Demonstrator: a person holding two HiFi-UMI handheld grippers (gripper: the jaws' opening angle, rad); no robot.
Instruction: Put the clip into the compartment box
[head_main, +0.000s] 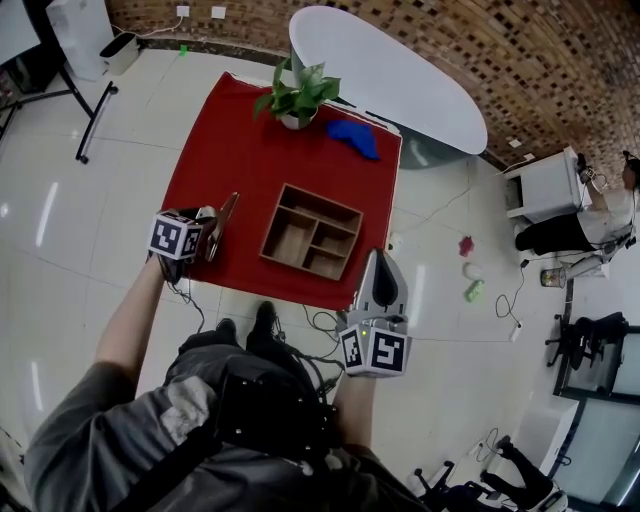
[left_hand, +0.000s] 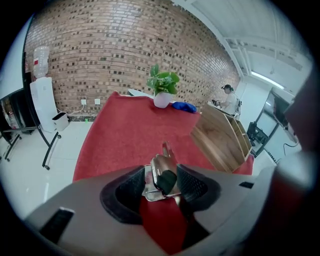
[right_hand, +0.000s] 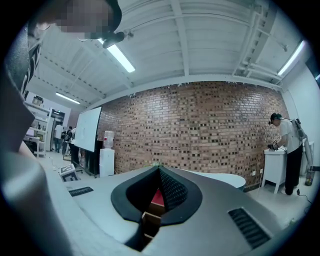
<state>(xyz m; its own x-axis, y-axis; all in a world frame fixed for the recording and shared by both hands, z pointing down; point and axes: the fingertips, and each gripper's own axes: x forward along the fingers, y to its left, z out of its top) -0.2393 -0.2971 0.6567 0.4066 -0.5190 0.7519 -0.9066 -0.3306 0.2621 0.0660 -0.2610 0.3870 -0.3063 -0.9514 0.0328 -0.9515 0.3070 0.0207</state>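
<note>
Left gripper (head_main: 218, 222) angled down over the near-left edge of the red cloth (head_main: 230, 140) on an outstretched forearm (head_main: 130, 320), jaws spread wide astride the metal clip (left_hand: 159, 170), which lies between the pads. The wooden compartment box (head_main: 290, 235) sits apart to its right. Right gripper (head_main: 380, 262), held level near the box's near-right corner, is closed and empty.

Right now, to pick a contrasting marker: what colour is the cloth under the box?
The cloth is plain red, clearest in the head view.
</note>
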